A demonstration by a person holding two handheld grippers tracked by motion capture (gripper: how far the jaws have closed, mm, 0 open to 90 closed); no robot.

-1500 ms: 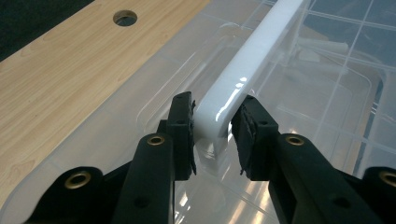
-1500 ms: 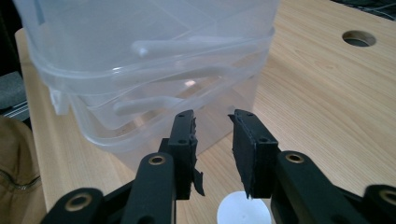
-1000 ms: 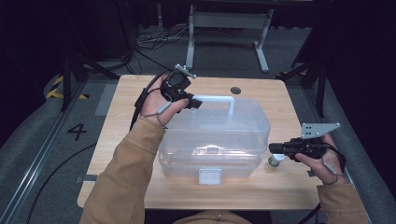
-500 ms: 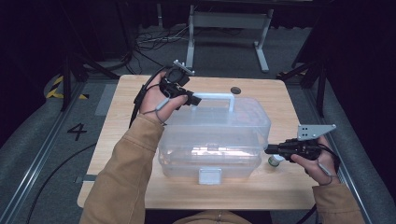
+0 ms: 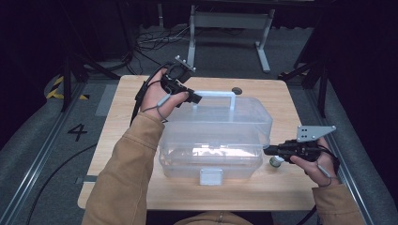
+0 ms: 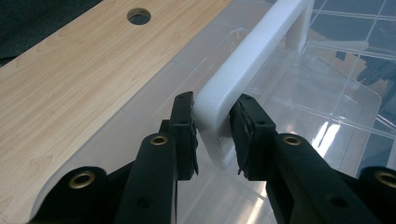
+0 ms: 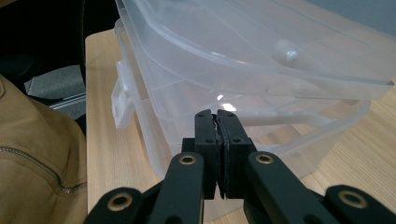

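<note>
A clear plastic storage box (image 5: pixel 216 140) with a white handle (image 5: pixel 216 93) on its lid stands in the middle of the wooden table (image 5: pixel 119 126). My left gripper (image 5: pixel 191 98) is shut on the left end of the handle (image 6: pixel 261 51), a pad pressed on each side of it (image 6: pixel 215 100). My right gripper (image 5: pixel 266 150) is level at the box's right side. Its jaws (image 7: pixel 215 114) are shut, with nothing visible between them and their tips at the base's rim. The lid (image 7: pixel 261 46) sits raised above the base (image 7: pixel 187 107) on this side, with a gap between them.
A small round grey object (image 5: pixel 275 161) lies on the table just below my right gripper. A cable hole (image 5: pixel 237 90) sits near the table's far edge. The box has a white latch (image 5: pixel 211 176) on its front. Black stands and cables fill the floor beyond the table.
My right gripper has edged a little left, toward the box's side. The left gripper keeps its hold on the handle and has barely moved.
</note>
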